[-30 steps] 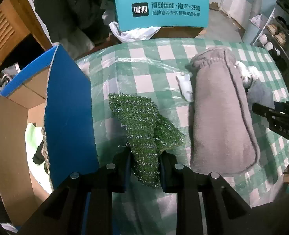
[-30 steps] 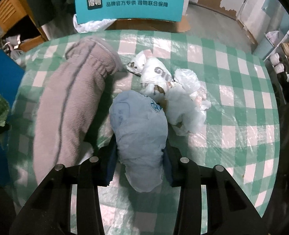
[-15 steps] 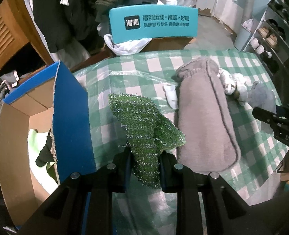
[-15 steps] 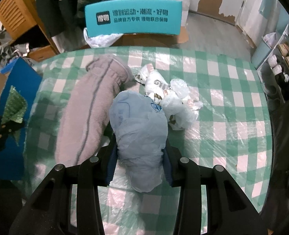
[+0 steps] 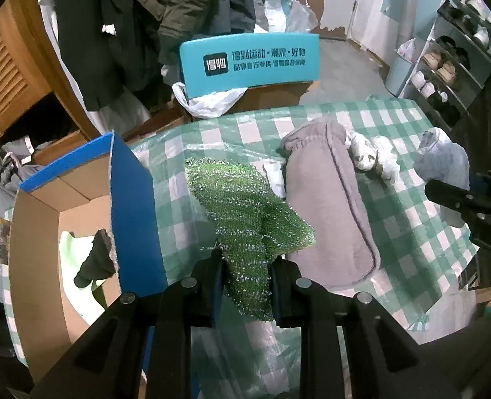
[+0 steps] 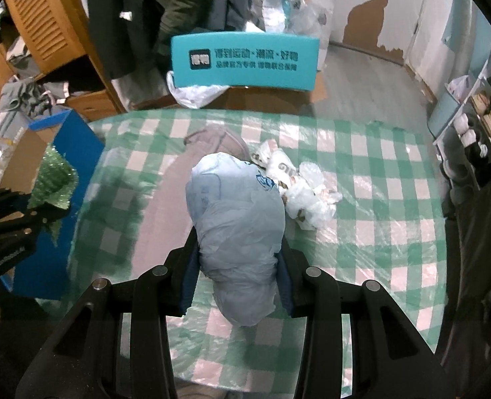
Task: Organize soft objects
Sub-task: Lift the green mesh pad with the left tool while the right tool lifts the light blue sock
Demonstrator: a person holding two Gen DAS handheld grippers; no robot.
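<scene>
My left gripper (image 5: 247,267) is shut on a glittery green cloth (image 5: 245,212), which hangs above the checked table (image 5: 421,232) beside the blue cardboard box (image 5: 135,206). Pinched in my right gripper (image 6: 238,269), a pale blue plastic bag (image 6: 237,219) is lifted clear of the table (image 6: 378,173). A long grey fleece garment (image 5: 331,206) lies flat between the two grippers, and in the right wrist view the grey garment (image 6: 175,179) is partly hidden behind the bag. The left gripper (image 6: 29,212) with the green cloth (image 6: 54,181) shows at the left edge there.
Crumpled white plastic bags (image 6: 302,186) lie right of the grey garment. The open box holds a light green item (image 5: 69,242) and something dark. A teal chair back (image 5: 248,61) stands behind the table. Shoe shelves (image 5: 451,56) line the right wall; hanging coats (image 5: 139,23) the back.
Both grippers have risen with their loads, the right one more. The table and grey garment look smaller and farther, and more of the room and box interior shows.
</scene>
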